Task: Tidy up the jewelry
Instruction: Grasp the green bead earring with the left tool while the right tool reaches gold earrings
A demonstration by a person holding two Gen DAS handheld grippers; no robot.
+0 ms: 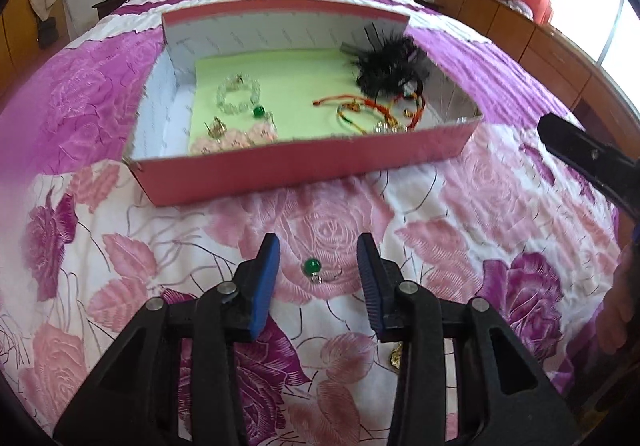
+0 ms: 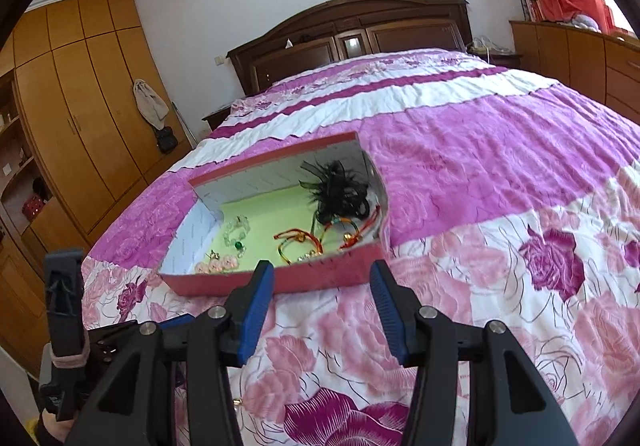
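A green bead earring (image 1: 313, 269) lies on the floral bedspread between the fingers of my open left gripper (image 1: 318, 246), which hovers just above it. A red box (image 1: 304, 166) with a green liner stands beyond it and holds a clear bead bracelet (image 1: 237, 97), a second green earring (image 1: 258, 111), pink flower pieces (image 1: 236, 138), red cord bracelets (image 1: 360, 110) and a black feather clip (image 1: 390, 64). My right gripper (image 2: 322, 274) is open and empty, held above the bed in front of the box (image 2: 280, 278). A small gold piece (image 1: 396, 353) lies under my left gripper's right finger.
The bed's dark wooden headboard (image 2: 348, 34) is at the far end. Wooden wardrobes (image 2: 72, 106) stand to the left and low cabinets (image 2: 580, 58) to the right. The bedspread (image 2: 500, 206) stretches wide right of the box.
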